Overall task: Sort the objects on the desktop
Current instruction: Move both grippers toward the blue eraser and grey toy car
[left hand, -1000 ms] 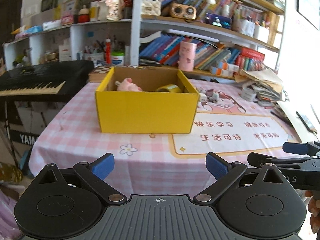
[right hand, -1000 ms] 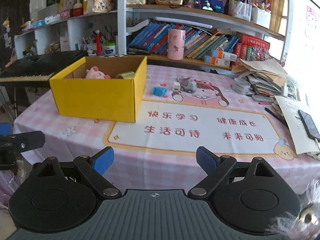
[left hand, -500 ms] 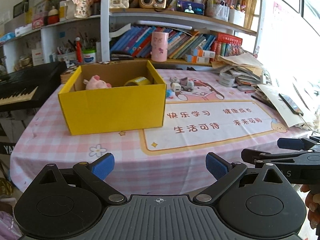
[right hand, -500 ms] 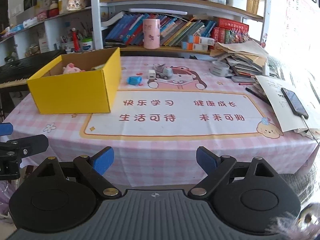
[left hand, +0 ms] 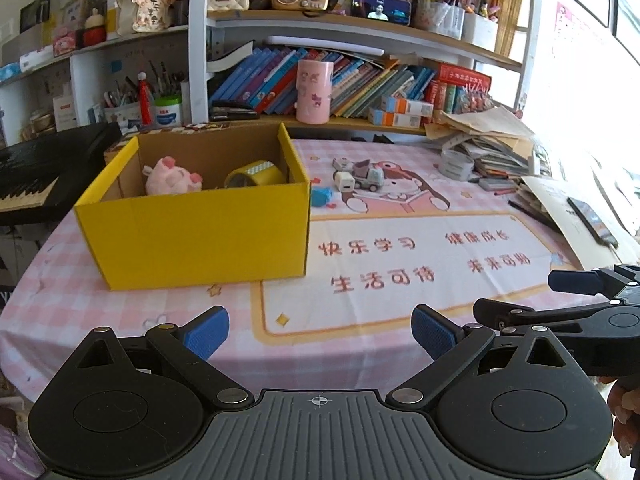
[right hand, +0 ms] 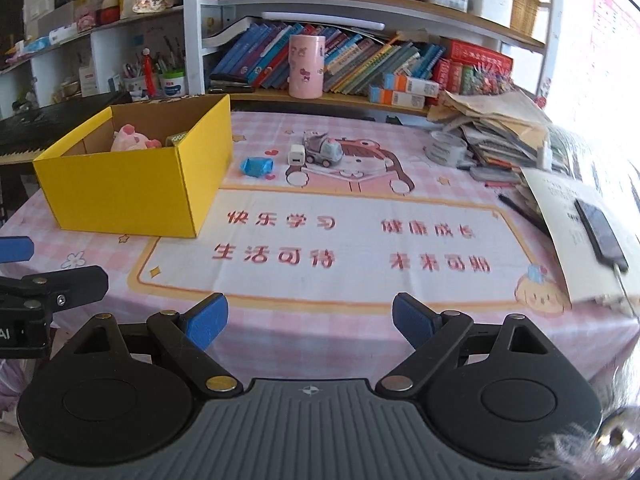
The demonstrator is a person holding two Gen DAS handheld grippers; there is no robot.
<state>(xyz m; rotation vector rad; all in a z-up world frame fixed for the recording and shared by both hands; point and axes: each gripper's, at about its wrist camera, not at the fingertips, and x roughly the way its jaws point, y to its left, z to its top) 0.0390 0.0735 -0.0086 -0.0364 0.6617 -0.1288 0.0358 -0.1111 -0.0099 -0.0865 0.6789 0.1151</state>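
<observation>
A yellow box (left hand: 200,232) (right hand: 132,184) stands on the left of the table and holds a pink plush pig (left hand: 172,176) (right hand: 132,141) and a yellow tape roll (left hand: 256,174). Beside it to the right lie a blue wrapped item (right hand: 256,166) (left hand: 322,196), a white charger cube (right hand: 297,156) (left hand: 344,181) and a grey toy truck (right hand: 323,148) (left hand: 370,174). My left gripper (left hand: 320,330) is open and empty at the table's front edge. My right gripper (right hand: 310,316) is open and empty, right of the left one.
A printed mat (right hand: 320,240) covers the pink checked tablecloth (left hand: 80,300). Paper stacks (right hand: 492,128), a tape roll (right hand: 446,148), a pen (right hand: 520,212) and a phone (right hand: 600,236) sit at the right. A keyboard (left hand: 36,168) is at the left; bookshelves with a pink cup (left hand: 314,90) stand behind.
Both grippers have moved forward over the table's front edge and the left one has turned right. Both stay open and empty.
</observation>
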